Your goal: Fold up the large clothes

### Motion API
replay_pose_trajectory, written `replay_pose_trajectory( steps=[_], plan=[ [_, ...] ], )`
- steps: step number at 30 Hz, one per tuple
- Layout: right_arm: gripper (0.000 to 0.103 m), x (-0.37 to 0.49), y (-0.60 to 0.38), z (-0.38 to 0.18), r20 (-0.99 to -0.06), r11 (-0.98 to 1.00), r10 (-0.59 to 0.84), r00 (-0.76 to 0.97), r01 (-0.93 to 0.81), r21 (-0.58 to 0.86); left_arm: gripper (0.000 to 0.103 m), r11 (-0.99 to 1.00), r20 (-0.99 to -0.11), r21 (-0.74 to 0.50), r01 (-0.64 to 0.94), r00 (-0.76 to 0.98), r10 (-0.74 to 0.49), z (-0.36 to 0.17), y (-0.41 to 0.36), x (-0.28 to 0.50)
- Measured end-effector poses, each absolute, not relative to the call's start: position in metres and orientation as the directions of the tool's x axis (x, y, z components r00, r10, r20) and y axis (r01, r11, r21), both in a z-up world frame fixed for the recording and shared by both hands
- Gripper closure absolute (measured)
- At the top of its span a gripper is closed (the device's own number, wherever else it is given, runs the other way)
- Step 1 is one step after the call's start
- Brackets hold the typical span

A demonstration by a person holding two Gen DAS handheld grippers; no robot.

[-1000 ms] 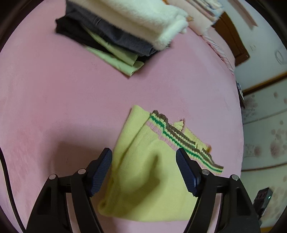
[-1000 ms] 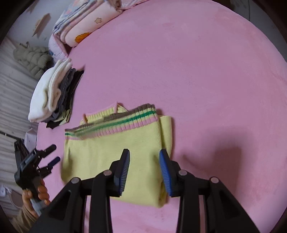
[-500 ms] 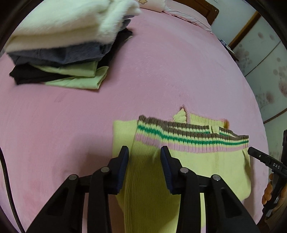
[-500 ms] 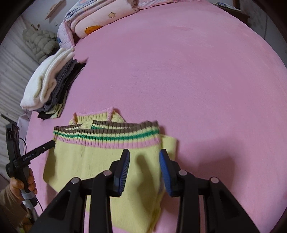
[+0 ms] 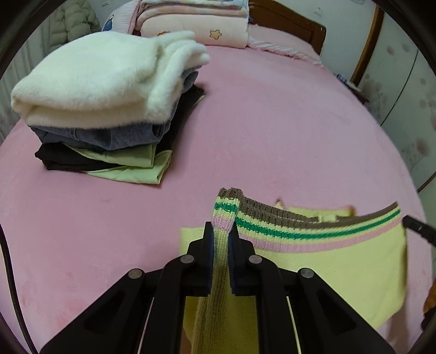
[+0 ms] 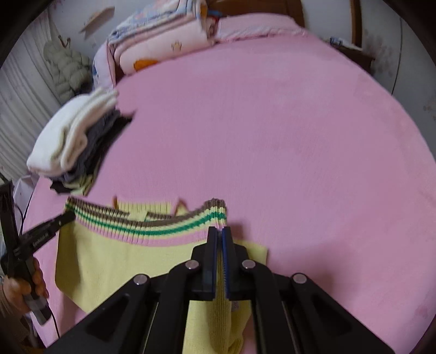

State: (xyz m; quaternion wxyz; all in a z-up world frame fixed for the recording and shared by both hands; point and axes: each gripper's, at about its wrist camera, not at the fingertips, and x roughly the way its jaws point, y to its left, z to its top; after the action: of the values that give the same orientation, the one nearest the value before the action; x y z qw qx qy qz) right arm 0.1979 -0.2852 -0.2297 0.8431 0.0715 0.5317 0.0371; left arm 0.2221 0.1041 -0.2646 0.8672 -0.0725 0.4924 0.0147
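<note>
In the left wrist view, the left gripper (image 5: 220,234) stood at the lower middle of the frame, its jaws having just closed to pinch a raised fold of the yellow sweater (image 5: 340,269) at the striped hem (image 5: 313,231). The rest of the sweater lay flat on the pink bed (image 5: 272,122), stretching to the lower right. At the upper left sat a stack of folded clothes (image 5: 109,109), seen close, with a white fleece on top, grey and black layers below, and a light green piece at the bottom. Folded quilts (image 5: 196,24) and a wooden headboard (image 5: 288,21) lined the top edge. Only the tip of the right gripper (image 5: 417,228) poked in at the right edge.

In the right wrist view, the right gripper (image 6: 220,234) at the lower middle had just closed and was clamped on the sweater (image 6: 109,261) at the other end of the hem (image 6: 152,228). This view alone showed the left gripper (image 6: 65,219) from outside, at the left edge, and the hand (image 6: 24,286) holding its handle. The stack (image 6: 70,141) was blurred at the left, and a padded jacket (image 6: 65,70) hung at the upper left.
</note>
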Motion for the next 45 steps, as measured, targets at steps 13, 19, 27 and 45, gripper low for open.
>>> replay_pose_trajectory(
  steps=[13, 19, 27, 45],
  plan=[
    [0.096, 0.197, -0.308, -0.264, -0.944, 0.976, 0.097, 0.314, 0.158, 0.152, 0.057, 0.985, -0.932, -0.085, -0.148, 0.361, -0.026, -0.294, 0.102, 0.244],
    [0.090, 0.162, -0.286, -0.220, -0.906, 0.968, 0.118, 0.407, 0.156, 0.197, 0.031, 0.950, -0.861, -0.195, -0.244, 0.506, -0.047, -0.233, 0.100, 0.196],
    [0.066, 0.126, -0.192, -0.230, -0.890, 0.974, 0.216, 0.403, -0.024, 0.225, 0.029, 0.969, -0.840, -0.132, -0.210, 0.543, 0.003, -0.247, 0.041, 0.132],
    [0.098, 0.099, -0.228, -0.247, -0.937, 0.998, 0.061, 0.345, 0.000, 0.065, 0.031, 0.974, -0.917, -0.130, -0.188, 0.397, -0.046, -0.273, 0.061, 0.120]
  ],
)
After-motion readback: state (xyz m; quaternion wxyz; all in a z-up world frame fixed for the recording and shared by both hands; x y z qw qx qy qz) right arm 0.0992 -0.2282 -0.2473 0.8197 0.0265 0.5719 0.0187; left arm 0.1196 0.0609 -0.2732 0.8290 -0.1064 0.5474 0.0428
